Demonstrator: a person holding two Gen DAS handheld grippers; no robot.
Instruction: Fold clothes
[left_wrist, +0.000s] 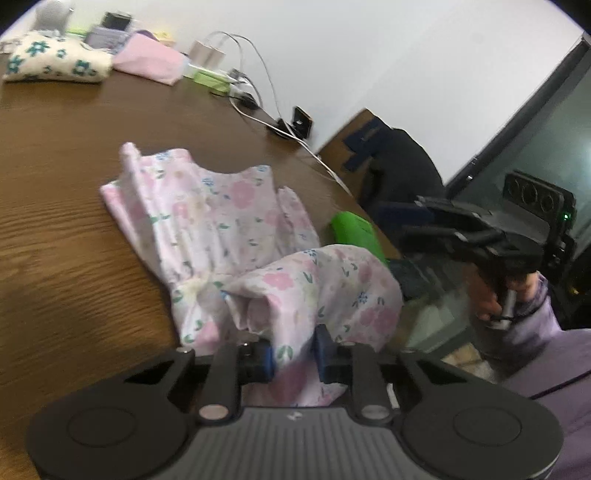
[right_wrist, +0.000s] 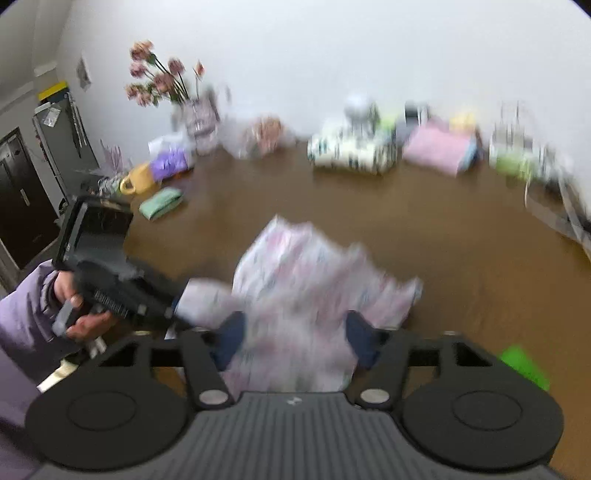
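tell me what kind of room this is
Probably a home living or dining room: a large brown wooden table against a white wall, a vase of pink flowers, and folded clothes such as a pink folded garment.

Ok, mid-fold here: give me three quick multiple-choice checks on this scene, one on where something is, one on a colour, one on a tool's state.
1. Where does the floral garment lie?
A. on the brown table
B. on a chair
C. on the floor

2. What colour is the folded cloth beside the flower-print folded pile at the table's far edge?
A. red
B. pink
C. black

3. What is the left tool doing?
A. hanging open above bare wood
B. lying on the table
C. gripping garment fabric

Answers:
1 A, since the garment is spread on the wood surface.
2 B, since the pink folded cloth sits next to the pile.
3 C, since fabric is bunched between its blue fingertips.
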